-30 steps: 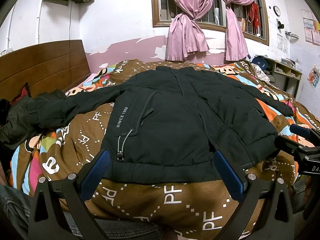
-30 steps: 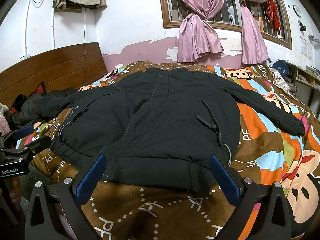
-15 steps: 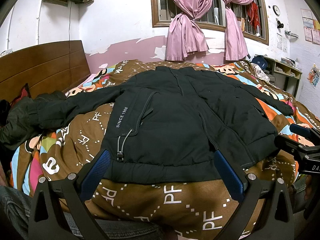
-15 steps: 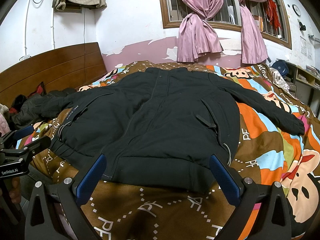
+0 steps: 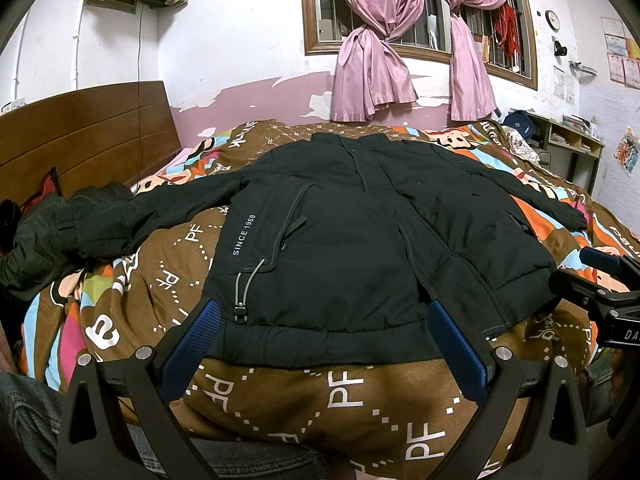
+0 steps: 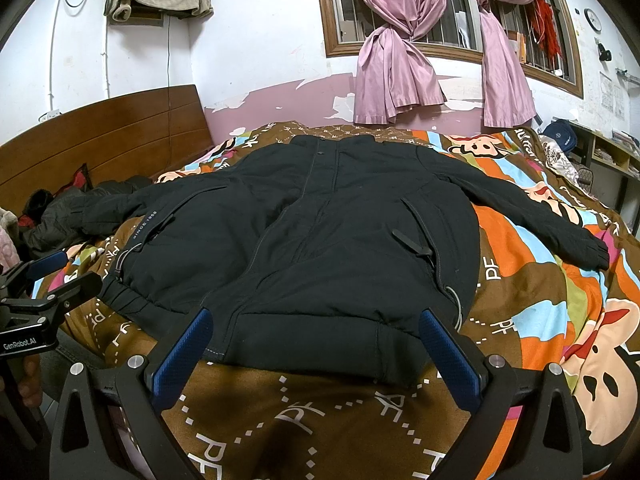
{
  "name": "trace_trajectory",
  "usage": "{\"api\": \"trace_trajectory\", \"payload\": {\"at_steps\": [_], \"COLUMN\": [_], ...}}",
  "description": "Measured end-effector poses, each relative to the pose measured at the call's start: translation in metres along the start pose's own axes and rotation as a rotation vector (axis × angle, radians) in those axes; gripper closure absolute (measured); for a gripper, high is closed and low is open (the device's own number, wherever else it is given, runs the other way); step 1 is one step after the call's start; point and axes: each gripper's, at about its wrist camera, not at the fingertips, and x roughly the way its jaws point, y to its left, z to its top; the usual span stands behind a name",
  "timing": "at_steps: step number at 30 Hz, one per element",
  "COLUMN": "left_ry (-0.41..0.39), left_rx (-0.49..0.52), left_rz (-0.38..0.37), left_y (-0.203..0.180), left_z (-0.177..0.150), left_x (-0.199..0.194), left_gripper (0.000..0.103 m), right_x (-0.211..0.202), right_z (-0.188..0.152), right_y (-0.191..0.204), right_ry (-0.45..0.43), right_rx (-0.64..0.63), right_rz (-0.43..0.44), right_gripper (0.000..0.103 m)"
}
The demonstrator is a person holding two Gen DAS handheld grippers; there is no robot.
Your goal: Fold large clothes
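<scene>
A large black jacket (image 5: 344, 240) (image 6: 320, 248) lies flat and front-up on the bed, sleeves spread to both sides, hem toward me. My left gripper (image 5: 322, 322) is open, hovering just in front of the hem's left half with nothing between its blue pads (image 5: 196, 340). Wide open too, my right gripper (image 6: 316, 332) hovers before the hem's right half, holding nothing. Each gripper shows at the edge of the other's view: the right one (image 5: 600, 280), the left one (image 6: 52, 280).
The bed carries a brown patterned quilt (image 5: 340, 400) (image 6: 540, 280). A wooden headboard (image 5: 80, 136) stands at the left with dark clothes (image 5: 36, 232) heaped beside it. Pink curtains (image 5: 376, 52) hang at the far window; a shelf (image 5: 576, 148) stands at the right.
</scene>
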Motion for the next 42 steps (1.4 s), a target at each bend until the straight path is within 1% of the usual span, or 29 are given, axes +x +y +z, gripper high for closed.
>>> {"api": "trace_trajectory", "payload": {"at_steps": [13, 18, 22, 25, 28, 30, 33, 37, 42], "left_ry": [0.002, -0.002, 0.015, 0.007, -0.008, -0.009, -0.009, -0.014, -0.003], "left_rx": [-0.001, -0.032, -0.093, -0.113, -0.116, -0.117, -0.120, -0.111, -0.093], "left_rz": [0.001, 0.020, 0.026, 0.012, -0.008, -0.017, -0.051, -0.076, -0.098], "left_y": [0.000, 0.005, 0.018, 0.020, 0.019, 0.019, 0.018, 0.014, 0.009], "left_z": [0.000, 0.001, 0.013, 0.027, 0.042, 0.056, 0.080, 0.108, 0.146], "left_x": [0.000, 0.003, 0.006, 0.002, -0.002, -0.004, -0.008, -0.012, -0.010], "left_gripper": [0.002, 0.002, 0.002, 0.002, 0.002, 0.002, 0.002, 0.002, 0.002], "right_x": [-0.001, -0.004, -0.015, -0.025, -0.033, -0.040, -0.051, -0.062, -0.062], "right_z": [0.002, 0.007, 0.018, 0.031, 0.040, 0.050, 0.070, 0.112, 0.175], "right_y": [0.000, 0.002, -0.002, -0.010, -0.012, -0.014, -0.019, -0.034, -0.051], "right_ry": [-0.005, -0.017, -0.043, -0.060, -0.058, -0.054, -0.055, -0.018, 0.069], "right_rx": [-0.001, 0.016, 0.052, 0.074, 0.080, 0.082, 0.085, 0.075, 0.054], "right_rz": [-0.003, -0.017, -0.043, -0.076, -0.111, -0.119, -0.133, -0.134, -0.154], "right_gripper": [0.000, 0.000, 0.000, 0.000, 0.000, 0.000, 0.000, 0.000, 0.000]}}
